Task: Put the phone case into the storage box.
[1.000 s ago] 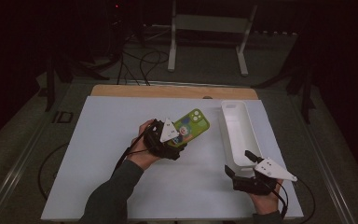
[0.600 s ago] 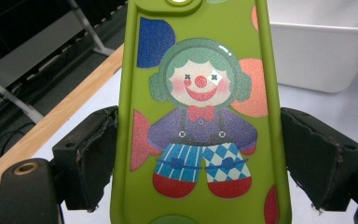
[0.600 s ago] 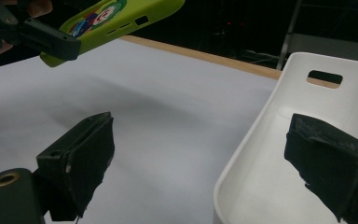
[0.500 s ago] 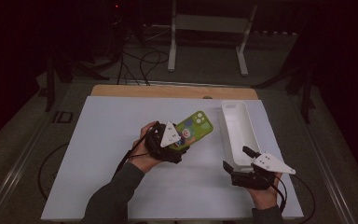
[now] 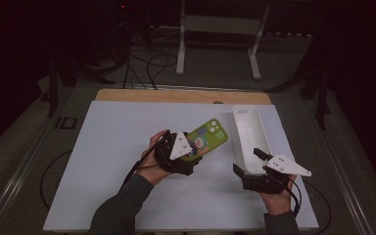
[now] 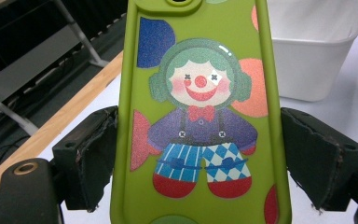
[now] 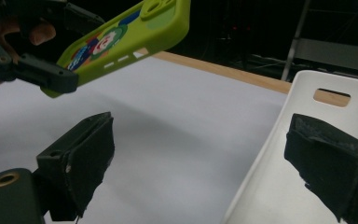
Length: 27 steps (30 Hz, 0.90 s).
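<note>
A green phone case (image 5: 206, 137) printed with a clown is held raised and tilted above the white table top. My left gripper (image 5: 192, 151) is shut on its lower part. In the left gripper view the case (image 6: 200, 70) stands between the two black jaws, which press on its long edges. My right gripper (image 5: 247, 161) is open at the near end of a long white tray (image 5: 248, 128). In the right gripper view the tray's wall (image 7: 279, 140) runs between the wide jaws, one over the tray's inside and one over the table. The case (image 7: 121, 42) hangs at the upper left there.
A white sheet (image 5: 117, 147) covers the table, with a wooden strip (image 5: 176, 95) along its far edge. Behind the table stand a metal frame (image 5: 218, 29) and cables on the floor. A small dark object (image 5: 67, 122) lies off the sheet's left edge.
My right gripper has edged slightly forward toward the tray's near end. The left gripper and the phone case have kept their place.
</note>
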Each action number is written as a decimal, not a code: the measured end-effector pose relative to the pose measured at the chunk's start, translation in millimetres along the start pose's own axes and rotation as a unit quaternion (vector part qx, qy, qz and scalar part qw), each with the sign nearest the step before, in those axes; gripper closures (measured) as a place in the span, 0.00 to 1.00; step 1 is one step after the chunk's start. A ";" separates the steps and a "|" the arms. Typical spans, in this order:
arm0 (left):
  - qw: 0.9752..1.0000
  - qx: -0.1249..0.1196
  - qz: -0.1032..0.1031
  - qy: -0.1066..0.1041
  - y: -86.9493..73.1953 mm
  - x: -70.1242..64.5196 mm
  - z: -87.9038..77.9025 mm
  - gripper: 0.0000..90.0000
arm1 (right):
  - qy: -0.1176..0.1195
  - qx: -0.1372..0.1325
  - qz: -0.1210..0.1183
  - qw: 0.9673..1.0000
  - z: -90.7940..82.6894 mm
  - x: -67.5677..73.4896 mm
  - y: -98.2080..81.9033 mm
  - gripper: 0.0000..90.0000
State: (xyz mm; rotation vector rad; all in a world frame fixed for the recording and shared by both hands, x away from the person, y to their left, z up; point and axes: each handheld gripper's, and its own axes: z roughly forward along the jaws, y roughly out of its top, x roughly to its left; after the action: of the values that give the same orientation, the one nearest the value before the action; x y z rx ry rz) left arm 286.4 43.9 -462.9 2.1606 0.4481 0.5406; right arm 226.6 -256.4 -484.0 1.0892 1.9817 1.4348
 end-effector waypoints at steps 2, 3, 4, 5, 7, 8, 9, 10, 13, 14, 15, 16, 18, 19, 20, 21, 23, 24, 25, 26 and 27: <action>1.000 -0.001 0.000 0.000 -0.2 -1.6 -0.3 0.18 | 0.001 -0.001 0.000 1.000 0.8 0.1 2.6 0.09; 1.000 -0.002 0.001 -0.001 -0.1 -2.3 -0.5 0.18 | 0.002 -0.002 0.001 1.000 1.3 0.3 3.8 0.09; 1.000 -0.001 0.002 -0.001 0.0 -3.1 -0.8 0.18 | 0.005 -0.003 0.003 1.000 1.6 0.3 5.0 0.09; 1.000 -0.002 0.004 0.000 0.3 -3.8 -1.1 0.18 | 0.006 -0.004 0.005 1.000 1.9 0.4 6.1 0.09; 1.000 -0.007 0.003 -0.002 0.8 -5.2 -1.5 0.18 | 0.009 -0.005 0.007 1.000 2.7 0.5 8.2 0.09; 1.000 -0.009 0.002 -0.002 0.9 -5.9 -1.4 0.18 | 0.009 -0.006 0.006 1.000 3.2 0.6 9.1 0.09; 1.000 -0.009 0.003 -0.001 1.1 -6.6 -1.4 0.18 | 0.009 -0.005 0.008 1.000 3.5 0.8 10.1 0.09; 1.000 -0.007 0.006 -0.003 1.2 -7.2 -1.2 0.18 | 0.010 -0.006 0.008 1.000 4.0 0.6 11.0 0.09; 1.000 -0.009 0.007 -0.002 1.2 -9.5 -0.8 0.18 | 0.014 -0.008 0.014 1.000 4.8 0.7 14.0 0.09; 1.000 -0.010 0.007 -0.004 1.2 -10.1 -0.8 0.18 | 0.015 -0.009 0.015 1.000 5.1 0.7 15.0 0.09; 1.000 -0.012 0.006 -0.006 1.0 -10.5 -0.7 0.18 | 0.016 -0.009 0.017 1.000 5.6 0.8 16.0 0.09; 1.000 -0.011 0.004 -0.007 0.6 -10.7 -0.6 0.18 | 0.019 -0.009 0.020 1.000 6.2 1.1 17.0 0.09; 1.000 -0.011 0.003 -0.008 -0.7 -11.3 0.3 0.18 | 0.023 -0.008 0.023 0.999 7.7 2.0 18.7 0.09; 1.000 -0.011 0.000 -0.009 -1.5 -11.7 1.0 0.18 | 0.024 -0.006 0.024 0.999 8.4 2.8 19.5 0.09; 1.000 -0.011 0.001 -0.009 -2.1 -12.2 1.4 0.18 | 0.026 -0.006 0.024 0.999 9.2 3.4 20.3 0.09; 1.000 -0.010 0.002 -0.009 -2.5 -12.6 1.4 0.18 | 0.027 -0.006 0.024 0.999 9.9 4.0 21.0 0.09; 1.000 -0.012 0.002 -0.009 -2.8 -13.9 1.5 0.18 | 0.030 -0.005 0.028 0.999 11.5 5.1 22.6 0.09; 1.000 -0.012 0.002 -0.009 -2.8 -14.5 1.3 0.18 | 0.031 -0.006 0.028 0.999 12.4 5.6 23.4 0.09; 1.000 -0.014 0.001 -0.010 -2.8 -15.3 1.3 0.18 | 0.032 -0.005 0.029 0.999 13.2 6.1 24.3 0.09; 1.000 -0.015 0.002 -0.010 -2.6 -16.0 1.1 0.18 | 0.033 -0.004 0.031 0.999 13.8 6.9 25.2 0.09; 1.000 -0.015 0.003 -0.010 -2.4 -16.6 0.8 0.18 | 0.034 -0.005 0.032 0.999 14.7 7.7 26.2 0.09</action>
State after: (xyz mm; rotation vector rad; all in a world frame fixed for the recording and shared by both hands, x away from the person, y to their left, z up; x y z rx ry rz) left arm 272.6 36.7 -468.9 2.1374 0.4191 0.5257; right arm 241.7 -238.2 -464.1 1.1230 1.9994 1.5326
